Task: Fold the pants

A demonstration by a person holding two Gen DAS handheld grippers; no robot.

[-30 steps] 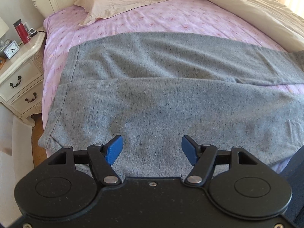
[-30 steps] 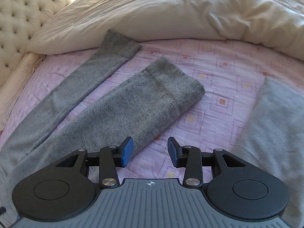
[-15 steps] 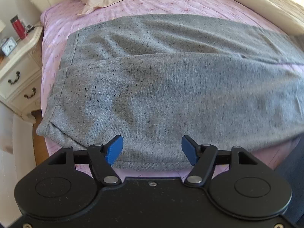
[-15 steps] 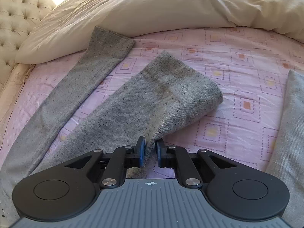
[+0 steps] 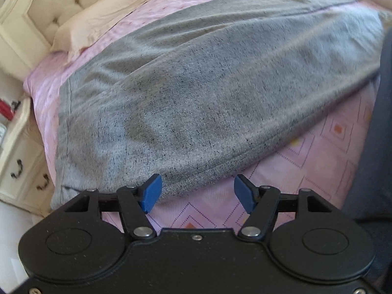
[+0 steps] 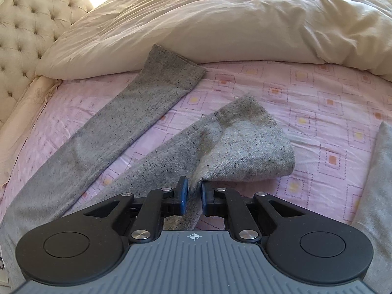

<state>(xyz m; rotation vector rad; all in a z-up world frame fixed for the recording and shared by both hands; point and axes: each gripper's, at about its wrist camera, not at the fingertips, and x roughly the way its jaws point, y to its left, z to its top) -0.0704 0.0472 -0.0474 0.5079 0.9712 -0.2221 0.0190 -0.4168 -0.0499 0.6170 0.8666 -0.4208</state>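
Across the pink patterned bedsheet (image 6: 306, 93) the grey pants (image 5: 208, 93) lay spread out, waist end toward the nightstand (image 5: 17, 161) and the two legs running toward the cream duvet (image 6: 245, 24). From the left wrist view, the left gripper (image 5: 193, 193) hovered at the near edge of the upper part of the pants, its blue pads standing well apart with nothing between them; the left pad sat just over the hem of the fabric while the right pad hung over bare sheet. A cream pillow (image 5: 98, 22) and the tufted headboard (image 5: 56, 2) lay beyond the waistband. A dark trouser leg of the person (image 5: 374, 134) filled the right edge of that view. From the right wrist view, the right gripper (image 6: 194, 192) had its jaws drawn close together, pinching the side edge of the nearer pant leg (image 6: 245, 147) near its cuff, and the cloth around the grip was lifted and bunched off the sheet. The farther pant leg (image 6: 147, 98) lay flat, its cuff just beside the duvet. Another grey cloth (image 6: 377, 196) lay along the right edge of that view.
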